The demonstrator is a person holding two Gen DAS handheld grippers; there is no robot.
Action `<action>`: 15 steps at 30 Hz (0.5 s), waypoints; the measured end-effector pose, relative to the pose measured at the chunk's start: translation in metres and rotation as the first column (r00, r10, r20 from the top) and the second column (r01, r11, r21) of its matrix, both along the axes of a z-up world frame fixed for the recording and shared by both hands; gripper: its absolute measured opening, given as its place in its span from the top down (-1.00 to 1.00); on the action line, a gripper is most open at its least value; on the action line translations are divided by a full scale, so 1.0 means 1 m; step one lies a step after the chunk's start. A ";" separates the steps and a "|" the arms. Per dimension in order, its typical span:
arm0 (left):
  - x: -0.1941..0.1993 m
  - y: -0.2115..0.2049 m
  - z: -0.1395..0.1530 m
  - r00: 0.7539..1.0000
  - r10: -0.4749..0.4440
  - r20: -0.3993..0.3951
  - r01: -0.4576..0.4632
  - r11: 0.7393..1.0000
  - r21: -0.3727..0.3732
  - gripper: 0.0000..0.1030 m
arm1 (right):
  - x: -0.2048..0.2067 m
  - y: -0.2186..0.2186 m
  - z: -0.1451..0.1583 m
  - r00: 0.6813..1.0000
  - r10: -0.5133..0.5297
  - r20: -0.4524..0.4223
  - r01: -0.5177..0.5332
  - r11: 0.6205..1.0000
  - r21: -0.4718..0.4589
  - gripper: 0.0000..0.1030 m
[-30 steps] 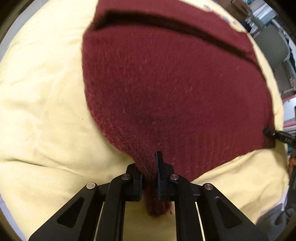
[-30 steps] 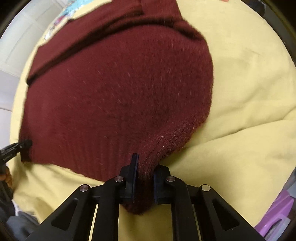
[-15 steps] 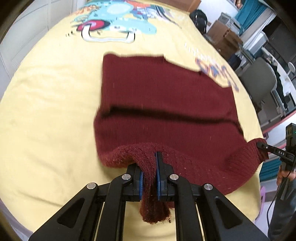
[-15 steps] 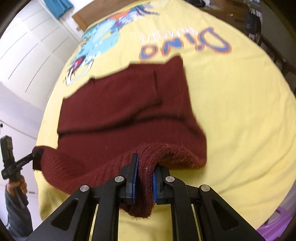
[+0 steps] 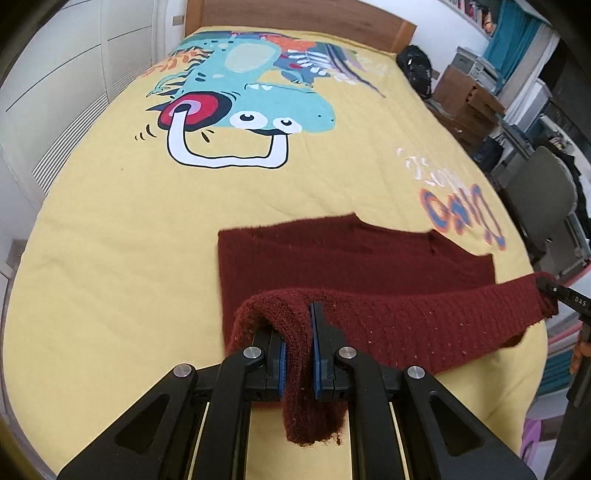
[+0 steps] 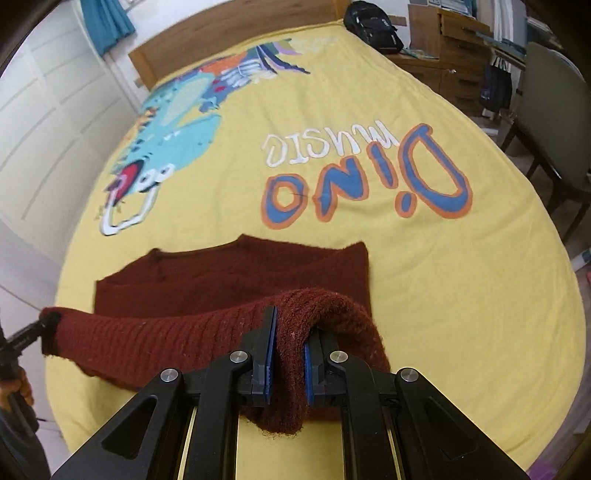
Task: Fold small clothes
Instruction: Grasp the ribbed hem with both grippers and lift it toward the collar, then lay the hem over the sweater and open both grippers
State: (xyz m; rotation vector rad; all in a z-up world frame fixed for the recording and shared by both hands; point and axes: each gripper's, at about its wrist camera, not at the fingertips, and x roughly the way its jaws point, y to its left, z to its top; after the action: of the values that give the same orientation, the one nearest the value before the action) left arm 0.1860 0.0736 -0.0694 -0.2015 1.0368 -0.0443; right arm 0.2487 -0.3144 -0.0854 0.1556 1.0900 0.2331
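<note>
A dark red knitted sweater (image 5: pixel 354 258) lies on the yellow bedspread (image 5: pixel 110 236); it also shows in the right wrist view (image 6: pixel 236 273). Its near hem is lifted off the bed and stretched between my two grippers. My left gripper (image 5: pixel 297 332) is shut on the hem's left corner, which hangs down between the fingers. My right gripper (image 6: pixel 290 336) is shut on the hem's right corner. The right gripper's tip (image 5: pixel 554 291) shows at the far right of the left wrist view. The far part of the sweater lies flat.
The bedspread has a dinosaur print (image 5: pixel 243 96) and "Dino" lettering (image 6: pixel 362 181). A wooden headboard (image 5: pixel 295 14) is at the far end. A chair (image 6: pixel 554 110), a black backpack (image 6: pixel 373 22) and wooden drawers (image 6: pixel 443 48) stand to the right of the bed.
Both grippers have risen and pulled back with the hem, so it has come up off the bed; the sweater looks much smaller and further away, and more of the bed shows.
</note>
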 end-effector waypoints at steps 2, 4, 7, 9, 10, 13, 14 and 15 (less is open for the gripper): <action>0.019 0.000 -0.010 1.000 0.007 -0.025 -0.006 1.000 0.020 0.84 | 0.015 0.005 -0.013 1.000 0.001 -0.030 -0.002 1.000 -0.018 0.77; 0.035 0.001 -0.025 0.998 0.023 -0.057 -0.021 0.999 0.035 0.83 | 0.028 0.010 -0.031 0.998 -0.003 -0.069 0.001 1.000 -0.029 0.77; 0.052 0.006 -0.046 0.994 0.056 -0.099 -0.052 0.998 0.043 0.83 | 0.042 0.014 -0.053 0.993 -0.017 -0.119 0.012 0.999 -0.036 0.74; 0.058 0.006 -0.056 0.991 0.069 -0.115 -0.061 0.996 0.067 0.81 | 0.048 0.015 -0.066 0.989 -0.022 -0.148 0.019 1.000 -0.022 0.71; 0.060 0.005 -0.062 0.990 0.072 -0.118 -0.062 0.994 0.085 0.80 | 0.049 0.015 -0.069 0.989 -0.025 -0.149 0.023 1.000 -0.016 0.71; 0.065 0.002 -0.072 0.987 0.075 -0.140 -0.057 0.990 0.130 0.78 | 0.053 0.017 -0.077 0.988 -0.038 -0.150 0.034 0.999 -0.032 0.56; 0.066 0.003 -0.074 0.986 0.079 -0.145 -0.060 0.989 0.135 0.78 | 0.053 0.017 -0.076 0.989 -0.043 -0.143 0.038 0.999 -0.039 0.49; 0.068 0.004 -0.075 0.985 0.082 -0.153 -0.062 0.989 0.133 0.77 | 0.053 0.017 -0.075 0.989 -0.049 -0.138 0.043 0.998 -0.046 0.29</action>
State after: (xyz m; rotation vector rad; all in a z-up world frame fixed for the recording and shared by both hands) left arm 0.2536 0.0774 -0.1444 -0.1272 1.1858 0.1051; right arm 0.3016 -0.2974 -0.1600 0.1601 1.2283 0.1587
